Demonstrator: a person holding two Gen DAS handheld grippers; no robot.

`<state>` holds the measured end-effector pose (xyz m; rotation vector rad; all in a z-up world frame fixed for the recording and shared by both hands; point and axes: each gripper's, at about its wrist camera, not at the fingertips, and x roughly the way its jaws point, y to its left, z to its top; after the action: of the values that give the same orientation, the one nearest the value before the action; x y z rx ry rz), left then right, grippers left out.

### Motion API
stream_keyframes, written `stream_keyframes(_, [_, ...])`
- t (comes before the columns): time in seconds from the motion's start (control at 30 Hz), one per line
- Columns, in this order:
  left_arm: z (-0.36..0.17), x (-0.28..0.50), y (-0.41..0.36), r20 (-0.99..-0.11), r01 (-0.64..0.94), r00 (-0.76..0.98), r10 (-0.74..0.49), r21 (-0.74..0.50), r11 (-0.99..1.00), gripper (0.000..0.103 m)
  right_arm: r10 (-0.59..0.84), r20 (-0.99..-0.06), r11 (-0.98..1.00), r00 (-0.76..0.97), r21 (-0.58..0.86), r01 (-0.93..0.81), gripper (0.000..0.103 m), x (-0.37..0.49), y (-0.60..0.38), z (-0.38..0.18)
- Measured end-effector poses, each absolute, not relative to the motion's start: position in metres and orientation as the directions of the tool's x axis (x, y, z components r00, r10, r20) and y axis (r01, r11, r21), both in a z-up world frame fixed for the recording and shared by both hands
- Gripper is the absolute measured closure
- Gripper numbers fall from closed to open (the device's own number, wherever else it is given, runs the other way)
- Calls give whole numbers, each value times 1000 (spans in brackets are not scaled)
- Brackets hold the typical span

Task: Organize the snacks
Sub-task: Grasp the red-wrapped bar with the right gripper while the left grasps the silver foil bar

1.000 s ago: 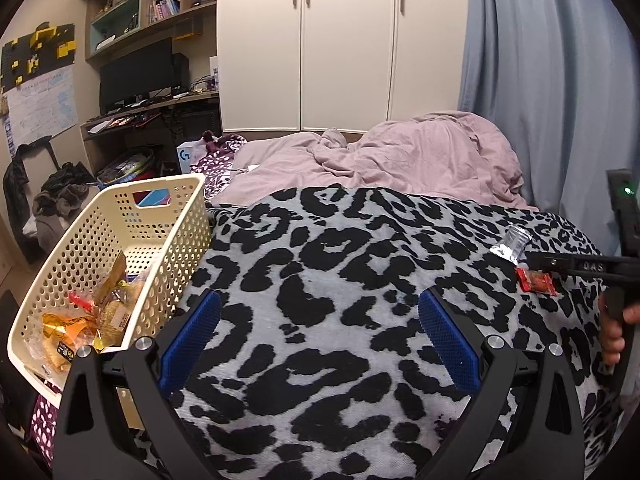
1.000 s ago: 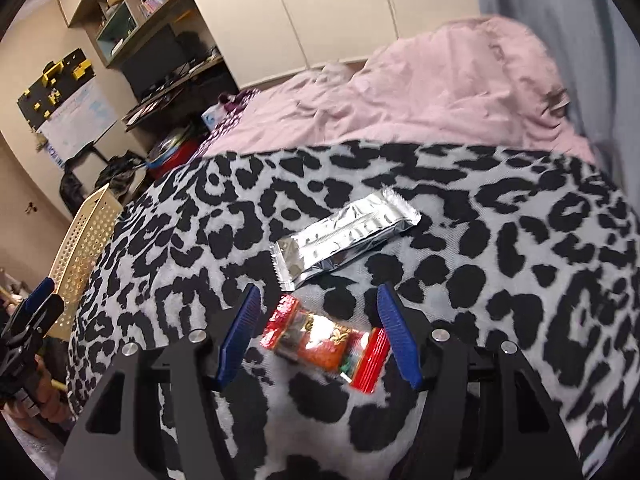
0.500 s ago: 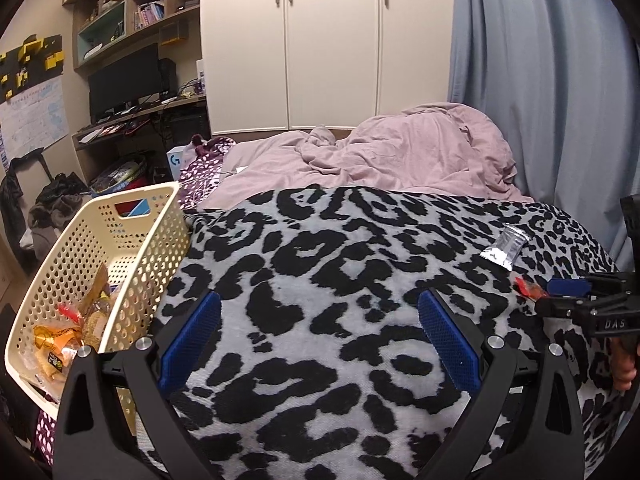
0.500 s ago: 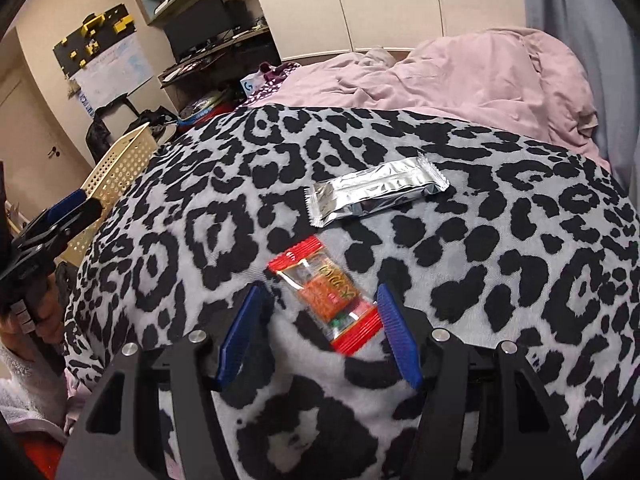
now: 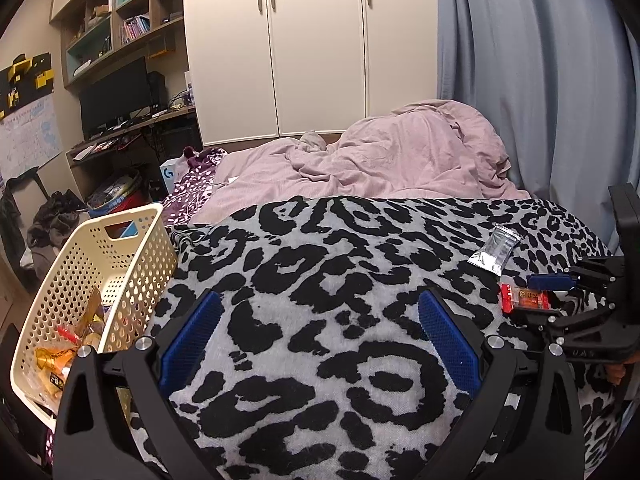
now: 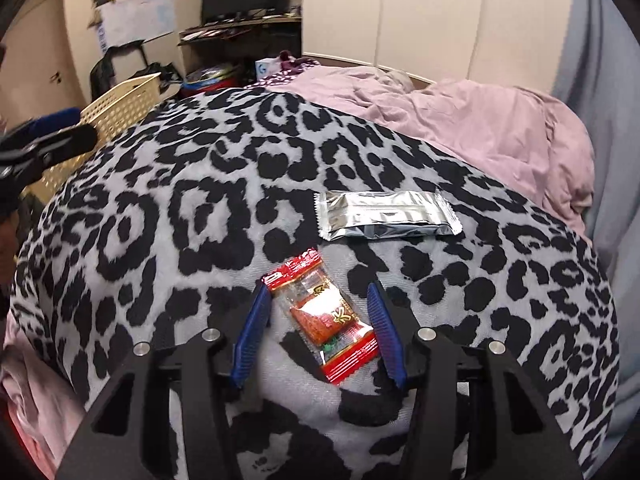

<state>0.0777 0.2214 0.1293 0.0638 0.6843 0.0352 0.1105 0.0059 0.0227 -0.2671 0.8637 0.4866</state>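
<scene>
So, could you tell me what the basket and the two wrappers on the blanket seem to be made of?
Basket: apparently rigid cream plastic, moulded perforations.
Silver wrapper: likely metallised foil, mirror sheen, crimped ends.
Red wrapper: glossy plastic film, clear centre, glare.

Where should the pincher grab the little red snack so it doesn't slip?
Probably across the middle of the red snack packet, on its two long edges. It lies flat on the leopard blanket, slanted, with crimped red ends. The right gripper already straddles it from above, open, one finger on each side, so closing there should pinch the filled part, not a thin end.
</scene>
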Motion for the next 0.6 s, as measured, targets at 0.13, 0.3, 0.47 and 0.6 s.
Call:
stream_keyframes(0.13, [128, 81, 217, -636, -1, 771, 43, 67, 998, 3, 299, -784, 850, 544, -40, -525, 55, 111, 3, 24])
stream_keyframes(0.3, [125, 88, 208, -637, 13, 770, 43, 83, 996, 3, 298, -786, 855, 542, -33, -518, 67, 117, 0, 24])
stream_keyframes(0.47, [122, 96, 201, -648, 32, 761, 29, 81, 996, 3, 333, -775, 878, 537, 47, -476, 71, 125, -11, 27])
stream_keyframes(0.6, [123, 104, 191, -654, 67, 756, 5, 86, 994, 3, 358, -755, 887, 549, 93, -452, 71, 123, -21, 33])
